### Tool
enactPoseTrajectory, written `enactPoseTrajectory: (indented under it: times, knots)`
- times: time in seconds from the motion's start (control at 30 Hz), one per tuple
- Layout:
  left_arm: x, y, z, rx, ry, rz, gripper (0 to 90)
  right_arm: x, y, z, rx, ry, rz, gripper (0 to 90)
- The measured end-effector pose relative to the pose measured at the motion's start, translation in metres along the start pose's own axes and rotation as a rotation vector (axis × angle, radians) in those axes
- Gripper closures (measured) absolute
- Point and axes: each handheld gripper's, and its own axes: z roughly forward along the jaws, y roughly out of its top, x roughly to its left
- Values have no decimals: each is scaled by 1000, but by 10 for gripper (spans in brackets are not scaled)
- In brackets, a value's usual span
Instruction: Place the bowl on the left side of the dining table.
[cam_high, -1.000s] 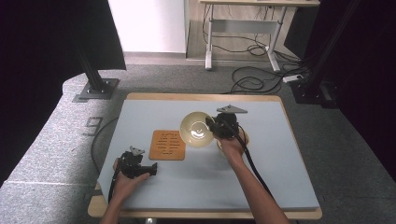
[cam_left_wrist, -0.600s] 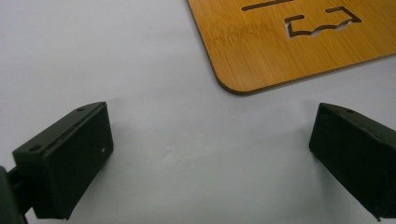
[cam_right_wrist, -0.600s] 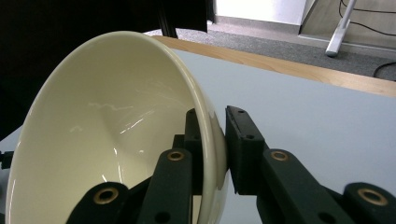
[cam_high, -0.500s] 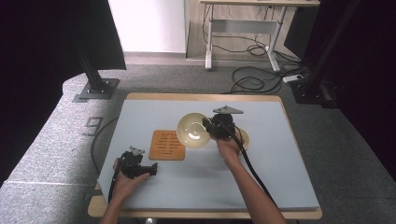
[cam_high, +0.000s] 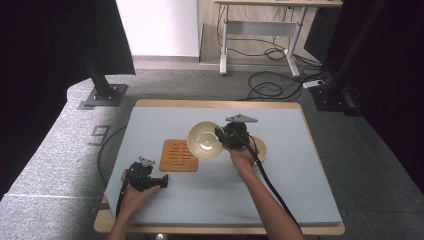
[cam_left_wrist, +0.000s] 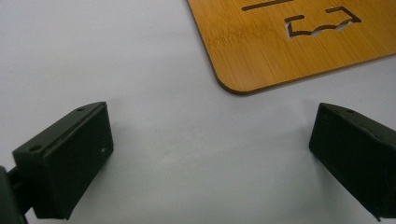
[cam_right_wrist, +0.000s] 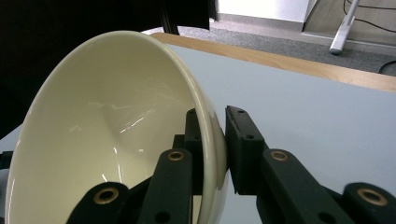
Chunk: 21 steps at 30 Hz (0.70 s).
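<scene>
- Your right gripper (cam_high: 223, 140) has its fingers (cam_right_wrist: 243, 140) clamped on the rim of the cream bowl (cam_high: 205, 140), one finger inside the wall and one outside.
- The bowl hangs clear of the desk (cam_high: 300, 190), tipped on its side so its open mouth faces up and toward you in the high view.
- The relation that counts: the bamboo trivet (cam_high: 180, 155) lies just left of the bowl and a little nearer you, with the bowl's left edge overlapping the trivet's far right corner in the high view.
- A likely next move is to carry the bowl left and toward you, then roll it upright so its base meets the slotted board flat.
- A second cream piece, perhaps a plate (cam_high: 261, 148), lies flat on the desk right of your right hand, partly hidden behind the gripper.
- Your left gripper (cam_high: 161, 181) rests on the desk near the trivet's near left corner, fingers (cam_left_wrist: 70, 158) wide apart and holding nothing.
- The left gripper is nearer the trivet, so you could steady the board with it if it slides.
</scene>
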Motion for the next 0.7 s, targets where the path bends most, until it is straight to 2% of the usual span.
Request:
enactPoseTrajectory:
  times: [0.7]
  knots:
    - [0,0,0,0,0,0,0,8,-5,16,17,11,5,795]
